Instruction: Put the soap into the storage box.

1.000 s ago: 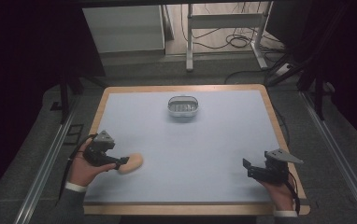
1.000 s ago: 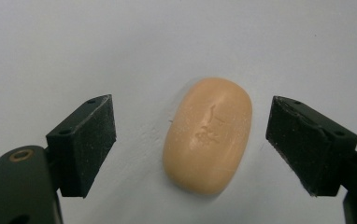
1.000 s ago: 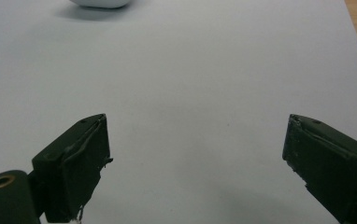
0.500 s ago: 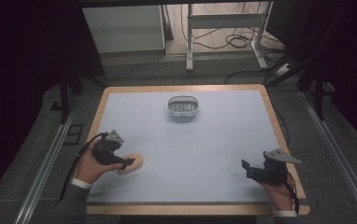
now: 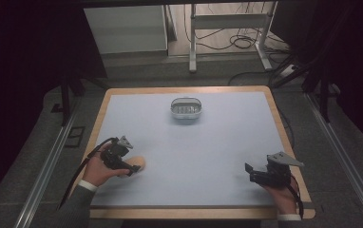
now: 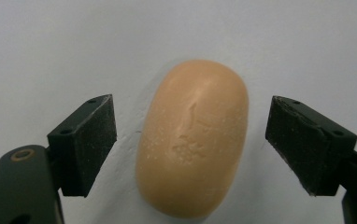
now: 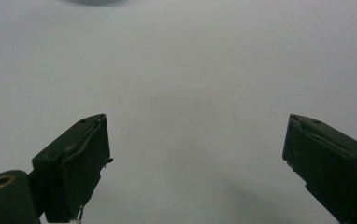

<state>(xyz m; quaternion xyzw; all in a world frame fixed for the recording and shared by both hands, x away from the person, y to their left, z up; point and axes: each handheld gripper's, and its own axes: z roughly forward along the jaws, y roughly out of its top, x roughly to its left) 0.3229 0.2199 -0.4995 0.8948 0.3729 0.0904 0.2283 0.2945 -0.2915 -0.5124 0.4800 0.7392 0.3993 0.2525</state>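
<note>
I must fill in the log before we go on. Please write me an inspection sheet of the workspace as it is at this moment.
Surface: pale blue mat on a wood-edged table, lying flat.
Job's things: peach soap bar lying on the mat; small metal dish at the far middle.
Clutter: nothing seen.
Grippers: left gripper open, jaws either side of the soap, gaps on both sides; right gripper open over bare mat.
Cables: black cable trailing from the left gripper.
Surroundings: dark floor, desk frame with loose wires behind.

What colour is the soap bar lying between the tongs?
The soap bar is peachy orange, with a faint stamped design on top. The left gripper view shows it best.
</note>
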